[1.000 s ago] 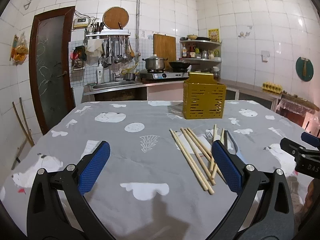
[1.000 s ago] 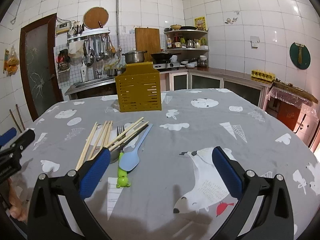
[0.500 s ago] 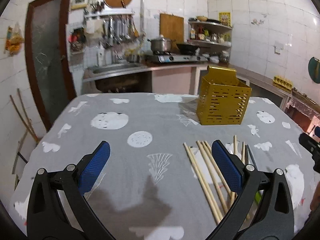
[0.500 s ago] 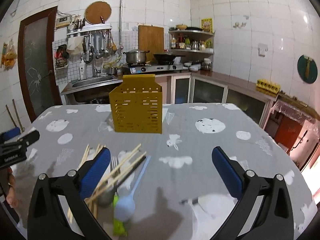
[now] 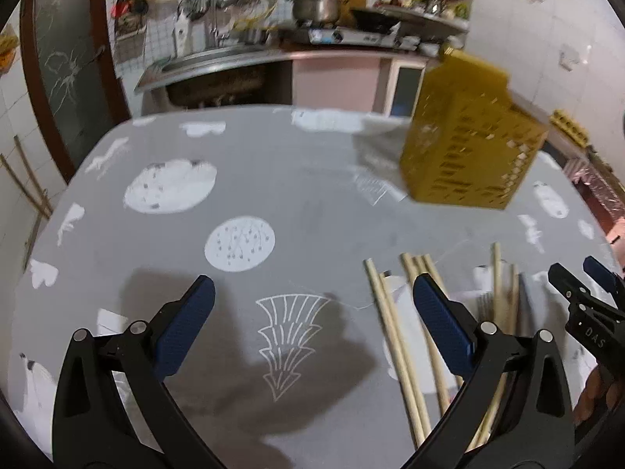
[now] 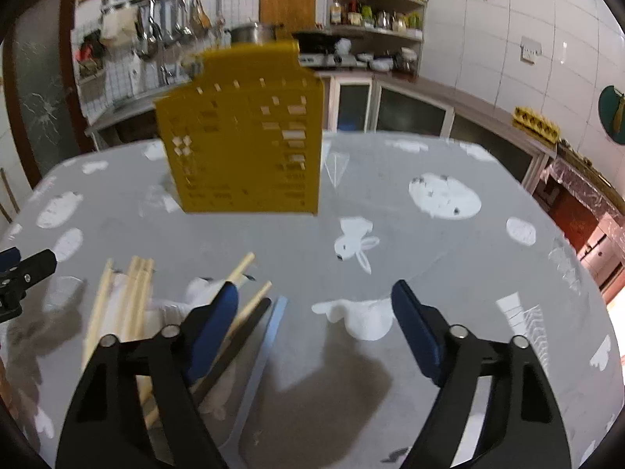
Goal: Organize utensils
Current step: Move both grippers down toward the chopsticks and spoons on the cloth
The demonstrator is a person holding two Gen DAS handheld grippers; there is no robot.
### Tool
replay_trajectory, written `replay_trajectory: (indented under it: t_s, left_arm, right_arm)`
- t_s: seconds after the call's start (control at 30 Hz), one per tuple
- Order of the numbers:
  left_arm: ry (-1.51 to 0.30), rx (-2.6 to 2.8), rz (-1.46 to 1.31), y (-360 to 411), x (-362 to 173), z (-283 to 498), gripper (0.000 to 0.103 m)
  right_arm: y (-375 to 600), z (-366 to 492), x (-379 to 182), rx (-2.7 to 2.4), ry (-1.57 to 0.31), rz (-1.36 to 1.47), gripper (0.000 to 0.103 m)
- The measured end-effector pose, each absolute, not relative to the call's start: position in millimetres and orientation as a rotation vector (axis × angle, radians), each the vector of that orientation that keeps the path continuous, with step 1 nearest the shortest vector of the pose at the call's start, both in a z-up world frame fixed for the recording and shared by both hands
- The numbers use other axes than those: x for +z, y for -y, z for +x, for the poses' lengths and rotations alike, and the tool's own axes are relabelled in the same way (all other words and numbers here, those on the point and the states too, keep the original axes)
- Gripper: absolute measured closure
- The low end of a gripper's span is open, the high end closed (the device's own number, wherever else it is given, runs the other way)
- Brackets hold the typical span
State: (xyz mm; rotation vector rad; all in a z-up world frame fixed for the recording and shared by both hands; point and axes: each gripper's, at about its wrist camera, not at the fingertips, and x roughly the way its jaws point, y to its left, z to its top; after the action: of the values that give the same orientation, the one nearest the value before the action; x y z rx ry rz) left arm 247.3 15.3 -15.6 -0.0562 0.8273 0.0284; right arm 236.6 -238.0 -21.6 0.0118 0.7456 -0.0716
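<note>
A yellow perforated utensil holder (image 5: 470,144) stands upright on the grey patterned tablecloth (image 5: 273,211); it also shows in the right wrist view (image 6: 244,144). Several wooden chopsticks (image 5: 394,336) lie in a loose pile in front of it, with a fork (image 5: 484,305) among them. In the right wrist view the chopsticks (image 6: 131,301) lie by a blue spatula handle (image 6: 265,346). My left gripper (image 5: 312,322) is open and empty above the cloth, left of the pile. My right gripper (image 6: 314,320) is open and empty, right of the pile, and its tip shows in the left wrist view (image 5: 582,305).
A kitchen counter with sink, stove and pot (image 5: 316,6) runs behind the table. A brown door (image 5: 58,78) is at the left. Shelves with jars (image 6: 375,15) and an egg tray (image 6: 535,123) stand at the right wall.
Both grippers have moved forward and tilted down toward the table. The holder and chopsticks look larger and nearer. Both grippers stay open.
</note>
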Motion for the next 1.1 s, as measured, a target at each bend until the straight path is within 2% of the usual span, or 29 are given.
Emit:
replay_trajectory:
  t_s: [0.3,0.5,0.6,0.77,0.93,1.03,1.1]
  left_arm:
    - [-0.879,0.057,-0.037,-6.1,-41.4,269.2,0.016]
    - [-0.913,0.056,-0.030,-0.9,-54.1,277.9,0.024]
    - [-0.918,0.049,-0.037,-1.4,-57.6,278.2,0.024]
    - [-0.927,0.046,-0.033,1.4,-58.4,279.2,0.027]
    - [-0.955,0.033,-0.013,11.4,-58.2,282.4,0.041]
    - [-0.985,0.022,-0.017,15.5,-56.0,285.4,0.053]
    - [-1.007,0.022,-0.014,17.0,-55.4,287.9,0.055]
  right_arm:
    - [246.4,253.1,-49.9,-0.069,-0.843,0.071,0.047]
    - [242.7,253.2,-56.6,-0.054,-0.860,0.076,0.049]
    - [242.6,253.3,-57.9,-0.048,-0.868,0.083,0.049]
    - [239.2,253.1,-59.3,-0.041,-0.877,0.076,0.055]
    - [236.3,255.1,-58.5,-0.026,-0.896,0.082,0.066]
    - [233.3,258.8,-57.5,-0.029,-0.918,0.081,0.071]
    - [230.9,262.1,-58.1,-0.037,-0.934,0.073,0.073]
